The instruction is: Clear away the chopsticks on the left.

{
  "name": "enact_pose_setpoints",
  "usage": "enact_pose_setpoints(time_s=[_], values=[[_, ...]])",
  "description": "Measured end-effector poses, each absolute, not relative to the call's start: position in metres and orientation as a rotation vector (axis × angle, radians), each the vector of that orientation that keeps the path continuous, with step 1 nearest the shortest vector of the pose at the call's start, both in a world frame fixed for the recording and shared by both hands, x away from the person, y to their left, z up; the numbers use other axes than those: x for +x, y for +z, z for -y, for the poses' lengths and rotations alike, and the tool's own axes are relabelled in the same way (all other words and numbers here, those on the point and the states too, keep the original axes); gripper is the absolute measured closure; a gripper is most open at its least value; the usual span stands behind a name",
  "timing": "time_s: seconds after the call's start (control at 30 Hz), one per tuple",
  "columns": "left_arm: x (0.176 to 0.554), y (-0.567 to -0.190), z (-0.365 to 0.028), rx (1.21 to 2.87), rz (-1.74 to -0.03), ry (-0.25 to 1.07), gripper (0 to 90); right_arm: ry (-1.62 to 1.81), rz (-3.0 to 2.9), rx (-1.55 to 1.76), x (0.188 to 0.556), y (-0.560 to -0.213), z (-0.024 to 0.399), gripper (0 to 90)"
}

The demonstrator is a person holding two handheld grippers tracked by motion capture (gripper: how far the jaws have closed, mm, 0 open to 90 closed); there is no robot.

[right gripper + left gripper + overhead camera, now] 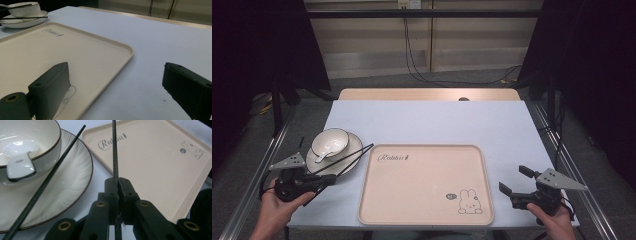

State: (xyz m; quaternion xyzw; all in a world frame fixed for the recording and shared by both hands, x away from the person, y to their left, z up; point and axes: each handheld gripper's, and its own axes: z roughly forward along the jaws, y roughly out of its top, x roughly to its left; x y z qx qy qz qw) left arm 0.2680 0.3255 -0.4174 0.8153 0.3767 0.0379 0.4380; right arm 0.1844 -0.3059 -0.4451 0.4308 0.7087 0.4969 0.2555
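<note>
Lifting One Chopstick Off the Plate

Gripping a single black chopstick, the left gripper sits at the table's near left corner, its jaws clenched tight on the stick's lower end. In the left gripper view the stick runs straight up from between the pressed pads and out over the corner of the tray. In the high view it slants up and to the right, its tip near the tray's far left corner. The second chopstick lies across the rim of the plate, apart from the held one. A bowl with a white spoon in it stands on that plate, just beyond the gripper.

The step in hand looks like carrying the held chopstick off the plate toward the tray. The next move likely calls for swinging it right, clear of the plate's rim and the other stick, then lowering it flat before letting go; a thin round stick may pivot in the pads.

The left hand comes in low from the bottom edge, the gripper pointing right and slightly away. Past the tray, the right gripper hovers near the table's right edge, its jaws spread wide and holding nothing, pointing left toward the tray.
</note>
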Motion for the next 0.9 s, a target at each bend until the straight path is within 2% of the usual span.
enact_pose_setpoints(time_s=[0.33,0.5,0.9], values=[[0.247,-0.407,-0.299,1.976,-0.939,0.107,85.9,1.355,-1.928,1.163,0.184,-0.445,0.306,6.9],[0.241,-0.407,-0.282,1.976,-0.983,0.123,86.0,1.380,-1.932,1.133,0.183,-0.444,0.306,2.6],[0.248,-0.409,-0.250,1.893,-1.126,0.128,86.0,1.390,-1.935,1.115,0.182,-0.443,0.307,1.9]])
